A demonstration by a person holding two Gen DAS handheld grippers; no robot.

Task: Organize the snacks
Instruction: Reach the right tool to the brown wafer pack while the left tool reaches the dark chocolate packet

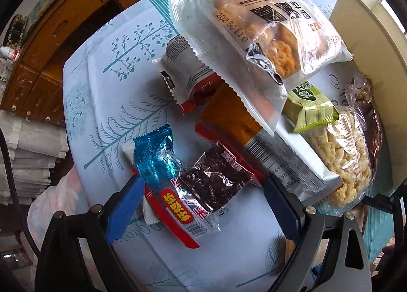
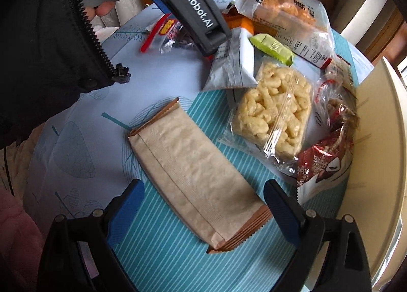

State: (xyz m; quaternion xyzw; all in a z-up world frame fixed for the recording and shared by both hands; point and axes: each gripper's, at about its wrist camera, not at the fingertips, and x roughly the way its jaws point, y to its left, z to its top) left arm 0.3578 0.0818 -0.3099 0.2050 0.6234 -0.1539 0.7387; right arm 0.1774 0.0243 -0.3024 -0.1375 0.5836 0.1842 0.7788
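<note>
**Blue fingers spread over two separate packets**

Blue-padded fingers (image 2: 124,213) of the right gripper (image 2: 203,213) stand wide apart on either side of a beige paper-wrapped bar (image 2: 195,172), which lies flat and alone on the striped part of the table (image 2: 162,261); nothing is pinched. Set apart from the heap, the bar looks like the easiest single pick. The left gripper (image 1: 203,205), likewise spread and gripping nothing, brackets a blue-and-red packet (image 1: 165,180) with a clear pack of dark grains (image 1: 216,180) lying partly on top of it.

Beyond them the remaining snacks are piled loosely: a puffed-rice cake (image 2: 274,114), a green packet (image 2: 272,48), a large clear bag of orange pastry (image 1: 264,35), all near a cream upright board (image 2: 376,139).

Both grippers tilt downward from above, the left reaching across in front of the right, a dark zipped sleeve (image 2: 51,37) behind it.
</note>
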